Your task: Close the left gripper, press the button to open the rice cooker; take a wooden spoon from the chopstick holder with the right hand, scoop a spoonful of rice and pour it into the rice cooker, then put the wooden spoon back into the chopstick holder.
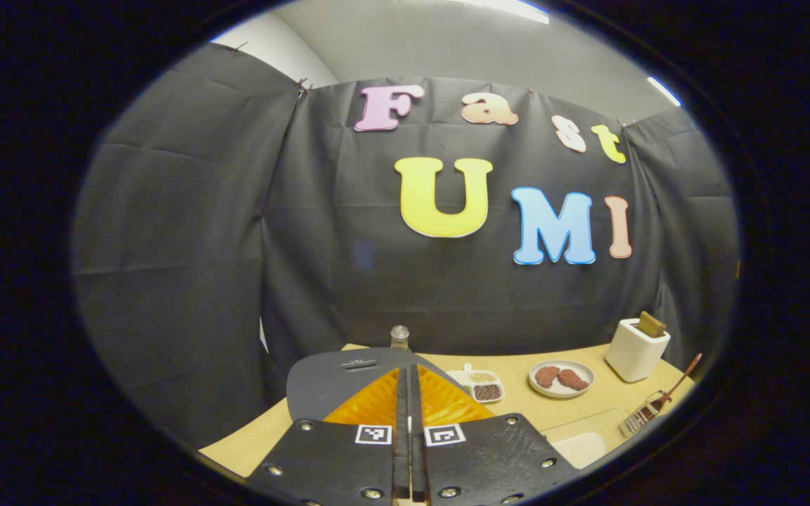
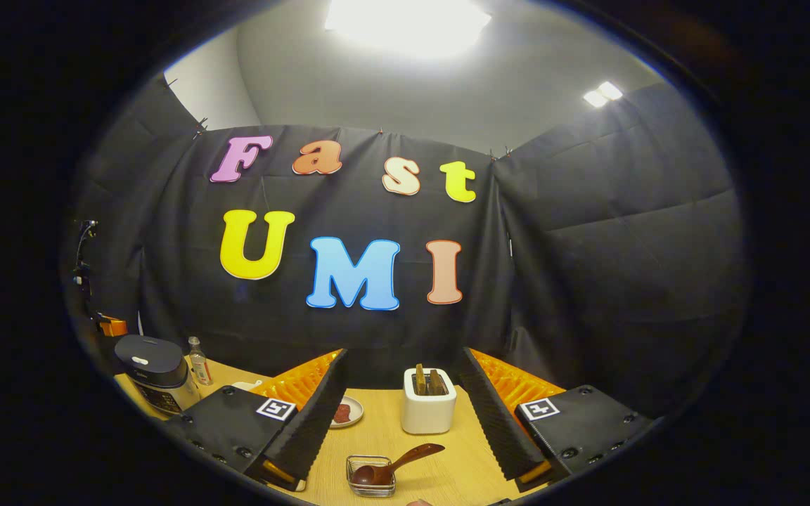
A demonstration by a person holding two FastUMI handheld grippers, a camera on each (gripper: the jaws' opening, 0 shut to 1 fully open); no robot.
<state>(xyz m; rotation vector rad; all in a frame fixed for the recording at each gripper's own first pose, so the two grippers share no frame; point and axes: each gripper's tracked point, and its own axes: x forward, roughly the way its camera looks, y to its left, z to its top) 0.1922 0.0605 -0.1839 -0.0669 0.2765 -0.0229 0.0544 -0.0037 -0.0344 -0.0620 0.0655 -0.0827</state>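
While the left gripper [image 1: 408,393] holds its fingers pressed together and empty just above the closed rice cooker [image 1: 349,383], the right gripper [image 2: 401,422] waits with fingers spread wide, gripping nothing. Between those open fingers, at six o'clock in the right gripper view, the wooden spoon [image 2: 394,464] rests bowl-down in a wire chopstick holder [image 2: 370,476] on the bench [image 2: 447,478], its handle slanting toward two o'clock. A white toaster [image 2: 429,407] stands behind. Judging by position, the right hand is far nearer the spoon.
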